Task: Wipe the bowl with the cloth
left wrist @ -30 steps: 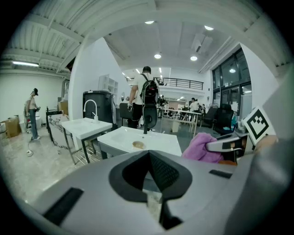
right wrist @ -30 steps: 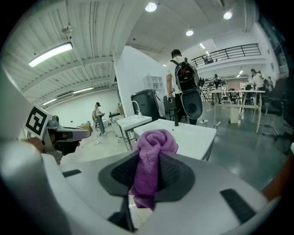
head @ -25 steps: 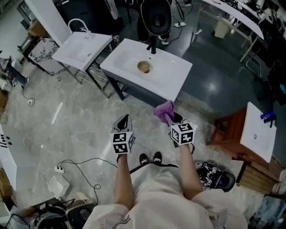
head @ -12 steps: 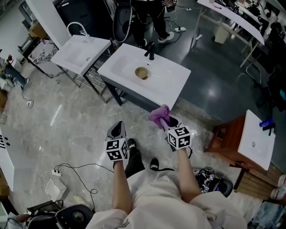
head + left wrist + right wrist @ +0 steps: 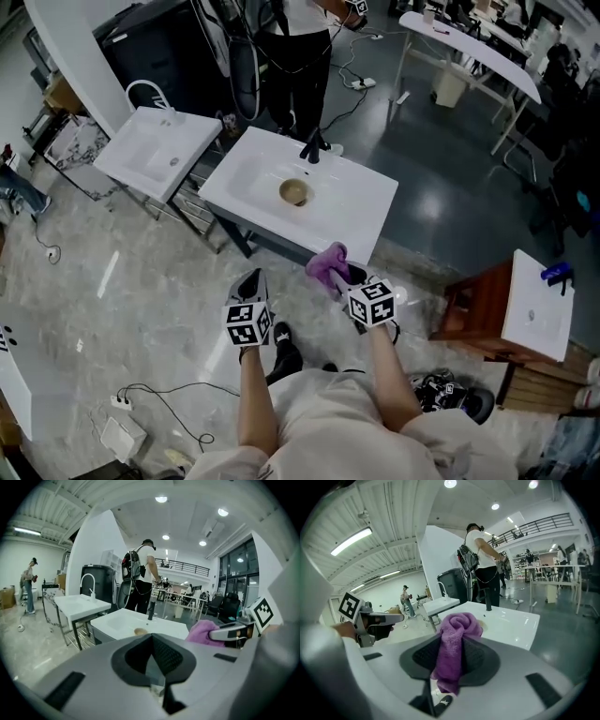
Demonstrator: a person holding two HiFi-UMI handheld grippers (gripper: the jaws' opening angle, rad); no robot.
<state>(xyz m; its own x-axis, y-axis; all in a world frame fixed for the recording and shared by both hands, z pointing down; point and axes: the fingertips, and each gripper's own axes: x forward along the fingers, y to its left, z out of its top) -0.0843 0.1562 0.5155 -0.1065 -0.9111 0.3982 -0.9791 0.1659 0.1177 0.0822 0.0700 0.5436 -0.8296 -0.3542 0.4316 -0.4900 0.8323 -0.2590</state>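
Observation:
A small tan bowl (image 5: 293, 191) sits in the basin of a white sink (image 5: 366, 202) ahead of me; the left gripper view shows the bowl (image 5: 139, 631) just past the jaws. My right gripper (image 5: 339, 273) is shut on a purple cloth (image 5: 327, 262), short of the sink's near edge. In the right gripper view the cloth (image 5: 457, 641) stands bunched up between the jaws. My left gripper (image 5: 251, 278) is shut with nothing in it, over the floor to the left of the right one, its jaws (image 5: 152, 639) closed together.
A black faucet (image 5: 312, 145) rises at the sink's far edge and a person (image 5: 300, 42) stands behind it. A second white sink (image 5: 155, 150) is to the left. A wooden stand with a white basin (image 5: 536, 305) is at the right. Cables (image 5: 173, 398) lie on the floor.
Both grippers have moved forward toward the sink, the right one carrying the cloth. The sink now lies closer, and a person has come into view behind it.

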